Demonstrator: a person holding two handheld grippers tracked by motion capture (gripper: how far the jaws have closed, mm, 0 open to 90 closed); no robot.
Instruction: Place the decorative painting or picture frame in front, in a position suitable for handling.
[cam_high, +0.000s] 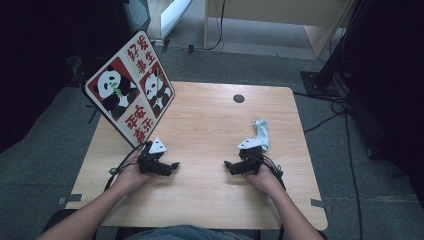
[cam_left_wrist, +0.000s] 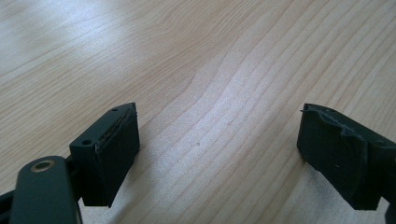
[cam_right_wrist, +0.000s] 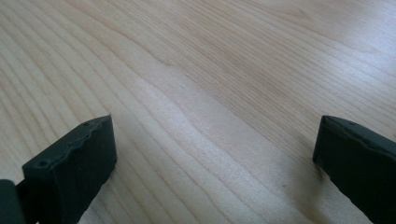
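Note:
My left gripper rests low on the wooden table near its front left, held by the person's left hand and pointing inward. My right gripper sits opposite it at the front right, pointing toward the left one. In the left gripper view the left gripper has its jaws wide apart over bare wood. The right gripper in the right gripper view stands just as wide, with nothing between its jaws. A small pale blue-white cloth lies just behind the right gripper.
A tilted board with panda pictures and red characters stands at the table's back left. A dark round hole sits near the far edge. Cables trail on the floor to the right. Bare wood lies between and beyond the grippers.

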